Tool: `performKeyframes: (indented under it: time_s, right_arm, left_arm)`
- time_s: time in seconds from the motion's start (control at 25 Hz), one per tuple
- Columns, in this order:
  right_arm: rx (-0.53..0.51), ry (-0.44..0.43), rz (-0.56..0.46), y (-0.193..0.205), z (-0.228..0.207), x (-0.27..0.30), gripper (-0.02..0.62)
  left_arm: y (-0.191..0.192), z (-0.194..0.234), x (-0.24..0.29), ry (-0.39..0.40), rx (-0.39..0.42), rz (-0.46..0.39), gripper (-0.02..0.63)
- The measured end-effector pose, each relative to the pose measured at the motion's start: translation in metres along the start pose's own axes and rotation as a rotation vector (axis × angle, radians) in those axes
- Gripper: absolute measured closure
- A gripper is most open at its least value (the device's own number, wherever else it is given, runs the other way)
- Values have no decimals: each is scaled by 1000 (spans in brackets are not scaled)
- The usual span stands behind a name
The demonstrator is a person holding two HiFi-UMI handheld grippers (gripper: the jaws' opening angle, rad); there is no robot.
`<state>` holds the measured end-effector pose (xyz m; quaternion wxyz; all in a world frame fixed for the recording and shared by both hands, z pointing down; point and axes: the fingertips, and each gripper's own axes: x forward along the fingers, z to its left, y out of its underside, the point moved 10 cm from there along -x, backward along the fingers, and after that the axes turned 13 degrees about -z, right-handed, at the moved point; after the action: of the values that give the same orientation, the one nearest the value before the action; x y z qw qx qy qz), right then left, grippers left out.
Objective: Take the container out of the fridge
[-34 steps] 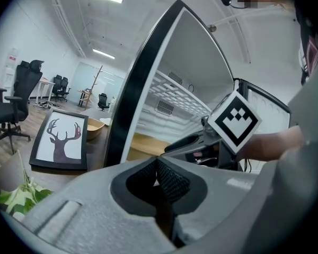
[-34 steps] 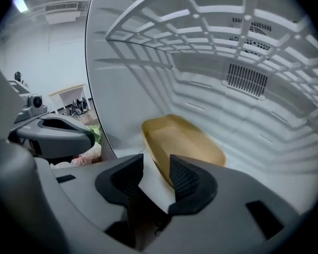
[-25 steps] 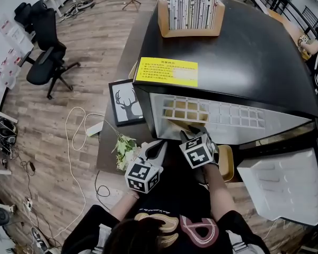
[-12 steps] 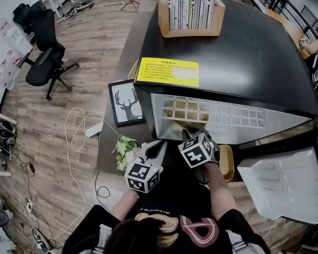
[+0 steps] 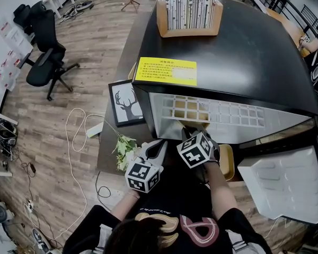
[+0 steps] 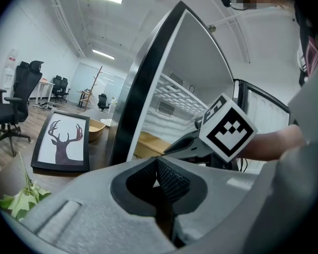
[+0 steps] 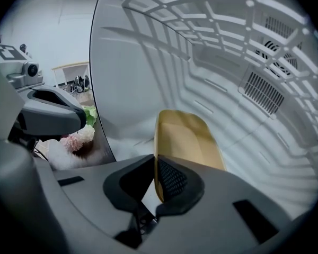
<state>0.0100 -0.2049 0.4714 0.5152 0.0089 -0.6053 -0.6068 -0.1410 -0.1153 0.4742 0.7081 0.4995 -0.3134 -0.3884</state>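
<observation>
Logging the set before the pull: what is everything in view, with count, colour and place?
fridge: 1, black, white inside, door open
wire shelf: 1, white, high inside the fridge
container: 1, tan, inside fridge under that shelf
label: 1, yellow, fridge top
wooden holder: 1, tan, fridge top, far edge
deer picture: 1, black-framed, left of fridge
flowers: 1 bunch, green, beside deer picture
office chair: 1, black, floor, far left
left tongs: 1, grey, shut, empty, outside fridge
right tongs: 1, grey, closing on container's rim

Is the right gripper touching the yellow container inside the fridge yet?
Touching. The right gripper view shows the right gripper with the container rim between its closing jaws, no gap visible on either side of the thin edge.
</observation>
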Motion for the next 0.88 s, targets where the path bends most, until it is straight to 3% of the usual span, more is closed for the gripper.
performKeyframes:
  time_s: [0.88]
  right_arm:
    - [44, 101, -90, 2, 14, -58, 569]
  left_arm:
    - [9, -22, -3, 76, -19, 12, 598]
